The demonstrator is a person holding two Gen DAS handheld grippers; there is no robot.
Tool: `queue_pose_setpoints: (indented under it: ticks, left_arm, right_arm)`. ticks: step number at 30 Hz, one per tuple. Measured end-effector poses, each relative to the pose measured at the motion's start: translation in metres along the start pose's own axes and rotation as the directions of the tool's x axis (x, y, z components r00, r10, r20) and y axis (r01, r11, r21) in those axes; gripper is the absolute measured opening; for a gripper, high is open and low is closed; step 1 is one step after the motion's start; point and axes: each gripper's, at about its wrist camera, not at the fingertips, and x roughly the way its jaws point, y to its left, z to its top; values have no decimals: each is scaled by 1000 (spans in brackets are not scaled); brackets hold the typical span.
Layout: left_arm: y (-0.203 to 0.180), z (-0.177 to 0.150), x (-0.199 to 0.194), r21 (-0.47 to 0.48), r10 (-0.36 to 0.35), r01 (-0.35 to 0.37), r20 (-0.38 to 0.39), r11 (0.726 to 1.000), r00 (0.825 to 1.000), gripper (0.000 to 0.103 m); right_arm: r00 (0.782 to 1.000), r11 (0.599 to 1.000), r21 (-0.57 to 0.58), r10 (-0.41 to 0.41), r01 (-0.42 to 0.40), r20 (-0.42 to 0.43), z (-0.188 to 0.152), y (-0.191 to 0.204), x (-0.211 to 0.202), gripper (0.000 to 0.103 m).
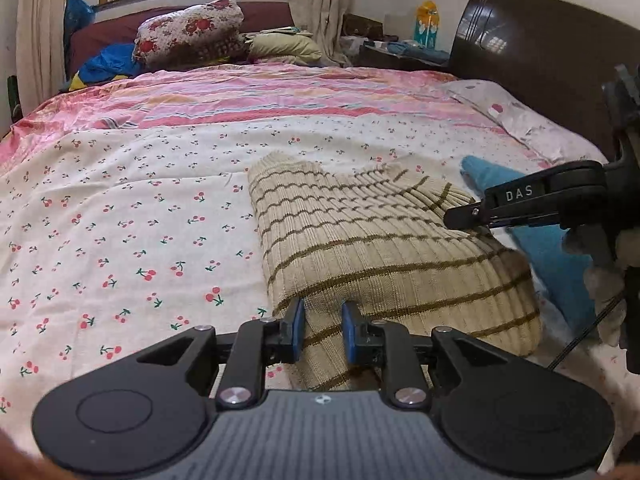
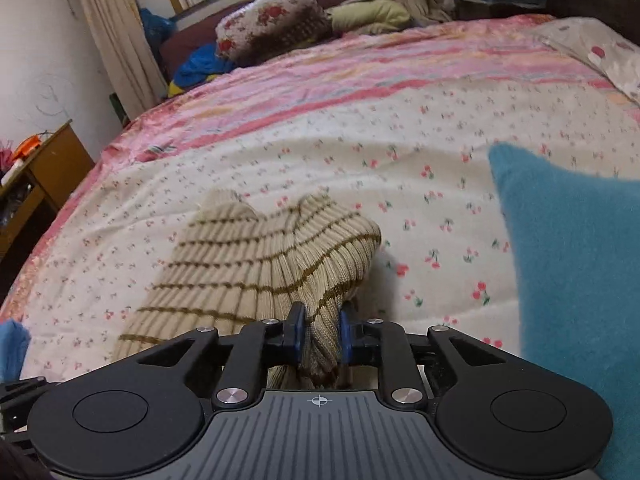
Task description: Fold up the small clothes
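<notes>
At the bottom centre of my right wrist view, the right claw is clenched on a bunched fold of the striped knit garment, its blue pads pressing the ribbed cloth from both sides. The rest of the garment runs away from that claw toward the upper left of the frame, lying on the cherry-print bed sheet.

In the left wrist view, the left claw sits low in the frame over the garment's near edge. Cloth lies between its pads, but I see a gap on each side, so I read it as released, not gripping. From here the garment's long axis slants from lower centre up to the right, where the right claw comes in from the right edge.

A blue cloth lies just right of the garment, near but separate.

My judgement: the fold turns on the right claw carrying its edge across toward the left side.
</notes>
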Motion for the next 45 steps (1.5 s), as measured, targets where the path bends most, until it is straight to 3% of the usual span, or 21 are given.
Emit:
queue_pose_setpoints:
  ticks: [7, 10, 13, 19, 22, 25, 27, 30, 34, 39, 41, 45]
  left_arm:
    - [-1, 8, -12, -35, -5, 7, 55, 999, 998, 27]
    - [-6, 6, 1, -16, 2, -2, 6, 1000, 1000, 29]
    - [-12, 0, 9, 37, 29, -29, -22, 999, 999, 30]
    - [-5, 7, -9, 31, 10, -10, 19, 999, 1000, 30]
    - [6, 12, -6, -27, -7, 8, 20, 1000, 1000, 31]
    - [17, 10, 6, -89, -49, 47, -12, 995, 999, 33]
    - [20, 9, 13, -86, -62, 59, -36, 995, 997, 37]
    - [22, 11, 9, -86, -71, 69, -30, 994, 997, 38]
    - [28, 15, 2, -114, -125, 125, 12, 986, 992, 39]
    - [33, 12, 19, -120, -161, 158, -15, 980, 987, 49]
    - [38, 11, 19, -121, -174, 171, -13, 978, 985, 51]
    - [50, 7, 16, -161, -221, 219, 5, 962, 975, 51]
  right_arm:
    - [996, 994, -99, -36, 44, 82, -3, 17, -29, 22]
    - [999, 987, -153, -30, 37, 46, -14, 25, -20, 23]
    - [995, 971, -220, -95, 93, 1, -26, 25, 0, 24]
    - [999, 993, -113, -34, 37, 35, -20, 9, -27, 29]
    - [1000, 999, -49, 15, -14, 26, -22, 0, -29, 40]
    - [998, 999, 5, 47, -47, -39, -28, -9, -13, 51]
    - [997, 998, 36, 60, -58, -54, -32, -14, -6, 57]
    - [996, 992, 96, 84, -80, -42, -31, -20, -11, 57]
    - [988, 985, 78, 155, -155, 14, -29, -16, -27, 58]
    - [988, 988, 81, 135, -129, -73, -31, -18, 2, 66]
    - [983, 979, 132, 166, -154, -83, -34, -25, 7, 68]
    - [979, 976, 131, 186, -174, -79, -35, -32, 4, 69]
